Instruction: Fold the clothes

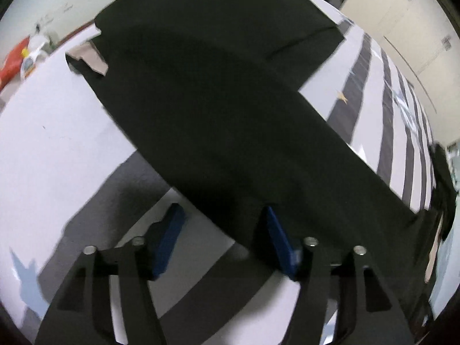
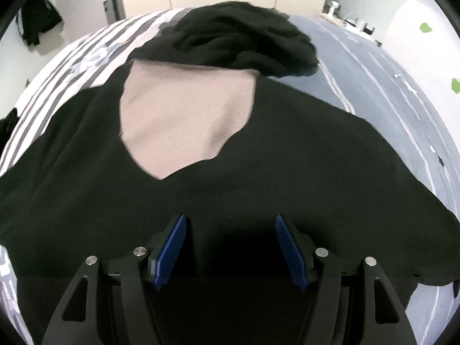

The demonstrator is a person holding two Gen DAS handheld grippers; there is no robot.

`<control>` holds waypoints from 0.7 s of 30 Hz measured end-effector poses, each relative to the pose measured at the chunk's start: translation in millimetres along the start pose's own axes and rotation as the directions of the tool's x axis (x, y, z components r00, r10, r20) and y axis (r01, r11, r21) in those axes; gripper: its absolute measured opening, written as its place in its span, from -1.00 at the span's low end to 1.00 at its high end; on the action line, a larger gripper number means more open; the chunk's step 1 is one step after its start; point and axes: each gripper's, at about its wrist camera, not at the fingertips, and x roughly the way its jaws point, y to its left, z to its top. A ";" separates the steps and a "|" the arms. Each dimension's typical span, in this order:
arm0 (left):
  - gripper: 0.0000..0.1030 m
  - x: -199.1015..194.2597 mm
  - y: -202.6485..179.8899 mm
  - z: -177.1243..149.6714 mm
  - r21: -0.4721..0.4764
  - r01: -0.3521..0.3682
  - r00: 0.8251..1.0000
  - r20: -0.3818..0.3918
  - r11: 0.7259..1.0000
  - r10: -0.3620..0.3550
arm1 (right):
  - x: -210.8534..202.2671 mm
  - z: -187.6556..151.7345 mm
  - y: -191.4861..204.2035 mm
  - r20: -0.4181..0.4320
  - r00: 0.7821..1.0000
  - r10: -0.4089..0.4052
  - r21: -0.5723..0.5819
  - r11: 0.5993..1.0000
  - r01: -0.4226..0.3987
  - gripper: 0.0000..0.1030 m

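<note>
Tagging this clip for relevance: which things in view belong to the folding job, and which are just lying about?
Part of the job:
- black garment with beige patch, spread on the striped bedding
- left gripper, open
- right gripper, open

Lying about:
- crumpled black clothes beyond the garment
- red and white items by the wall
- dark clothing hanging

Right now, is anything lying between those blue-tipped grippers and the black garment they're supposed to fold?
Nothing visible. The black garment lies spread on the striped bedding, right in front of the open right gripper and the open left gripper.
</note>
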 end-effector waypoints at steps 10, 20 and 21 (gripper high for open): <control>-0.72 -9.2 -17.3 10.6 0.021 -0.011 0.994 0.105 1.000 0.008 | -6.0 -12.4 -55.0 -0.006 0.998 -0.058 0.101 0.993 0.058 0.19; -0.86 -169.5 -133.6 -5.4 0.236 0.102 0.933 0.315 0.966 -0.176 | -20.7 -22.2 -109.9 0.006 0.999 -0.052 0.177 0.983 0.050 0.19; -0.86 -180.1 -157.6 -10.9 0.270 0.140 0.924 0.310 0.953 -0.224 | -23.7 -22.0 -118.1 0.010 0.999 -0.048 0.186 0.982 0.045 0.19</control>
